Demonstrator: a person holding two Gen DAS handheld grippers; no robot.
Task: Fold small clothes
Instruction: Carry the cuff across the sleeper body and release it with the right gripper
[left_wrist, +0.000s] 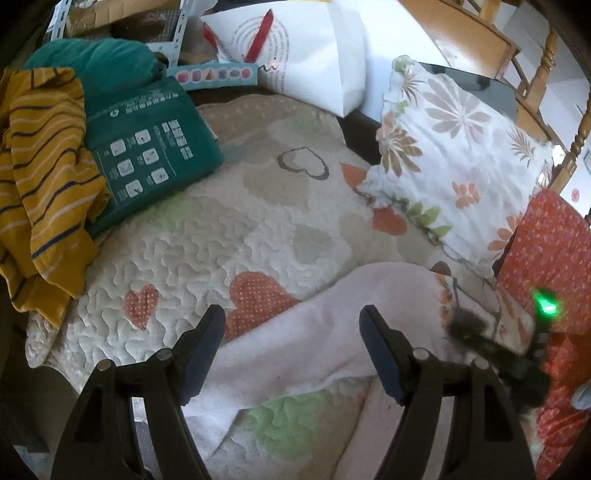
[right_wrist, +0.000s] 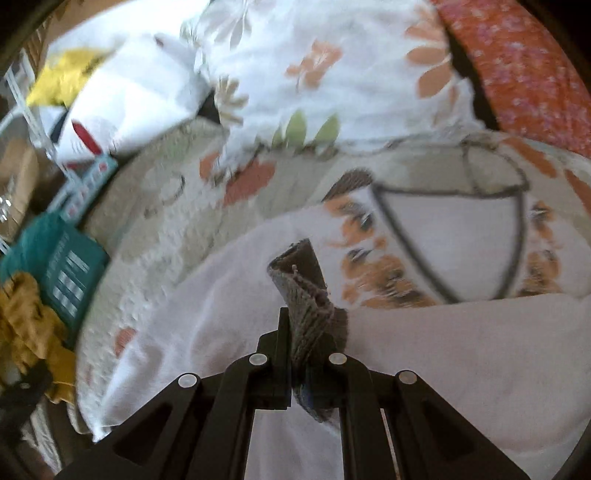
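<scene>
Right hand-held gripper (right_wrist: 306, 343) pinches garment cuff (right_wrist: 301, 273).

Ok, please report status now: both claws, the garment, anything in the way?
Left claw open above pale garment. Right claw shut on its grey-brown trim. Floral pillow beside garment.

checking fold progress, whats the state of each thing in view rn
left gripper: open, over the white garment
right gripper: shut on the brown cuff
brown cuff: pinched, sticking up
white garment: spread on the quilt, not folded
striped yellow garment: crumpled, partly on the green pack
</scene>
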